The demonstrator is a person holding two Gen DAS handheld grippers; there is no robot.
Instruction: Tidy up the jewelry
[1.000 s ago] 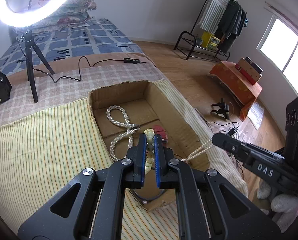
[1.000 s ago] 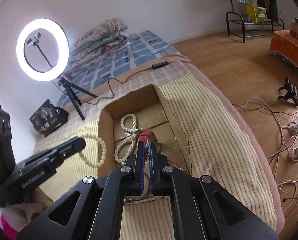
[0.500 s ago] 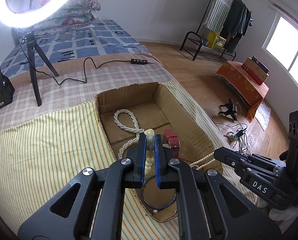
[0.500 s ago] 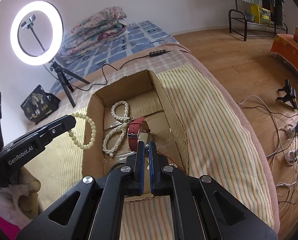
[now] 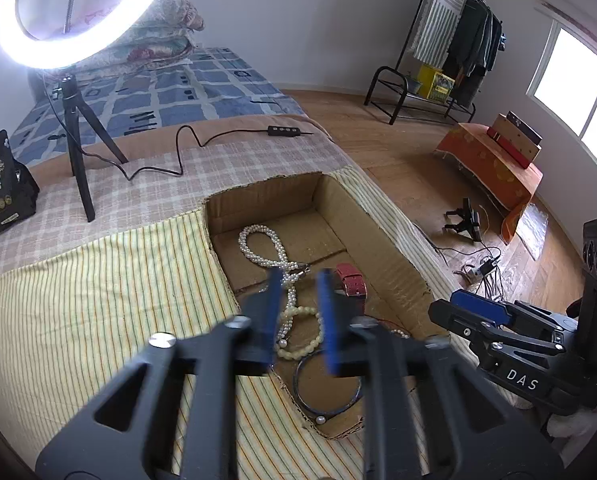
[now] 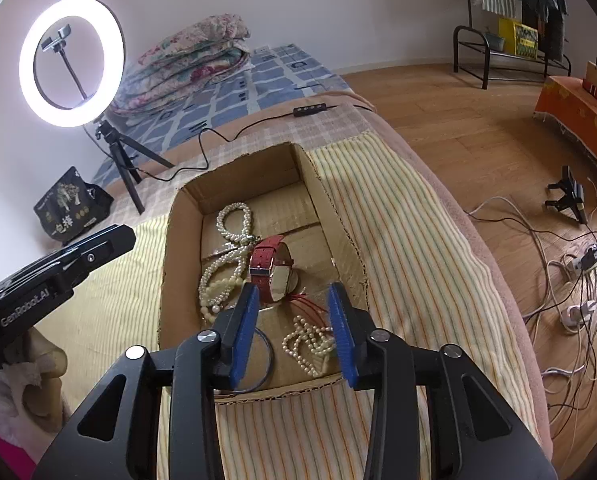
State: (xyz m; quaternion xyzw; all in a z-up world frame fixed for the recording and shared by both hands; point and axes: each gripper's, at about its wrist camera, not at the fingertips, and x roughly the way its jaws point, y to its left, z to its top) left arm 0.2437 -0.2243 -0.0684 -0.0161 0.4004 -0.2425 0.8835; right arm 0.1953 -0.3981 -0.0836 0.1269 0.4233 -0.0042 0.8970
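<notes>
Box (image 6: 178, 240): open cardboard, on striped cloth (image 6: 398, 240); holds all jewelry seen
Pearls (image 6: 234, 216): long white strand, looped and twisted; along box's left half, 10 to 8 o'clock of box centre
Watch (image 6: 268, 264): red strap, on its side near box centre; touching pearls at its 9 o'clock
Beads (image 5: 302, 344): cream bracelet, lying on box floor below pearls; seen between left pads, not touched
Small strand (image 6: 310, 340): heaped pearls with red threads, box's near right corner, 5 o'clock; between right pads, not pinched
Ring (image 5: 326, 392): dark thin bangle, box's near edge, 6 o'clock
Left gripper (image 5: 300, 312): blurred; jaws parting, narrow gap, nothing gripped; above box's near left
Right gripper (image 6: 294, 328): jaws parting, moderate gap, empty; above box's near end
Lamp (image 6: 70, 60): lit ring on tripod, 11 o'clock of box, well apart
Bag (image 6: 72, 204): black, 9 o'clock of box, beside tripod
Cable (image 6: 258, 124): black, with switch, 12 o'clock
</notes>
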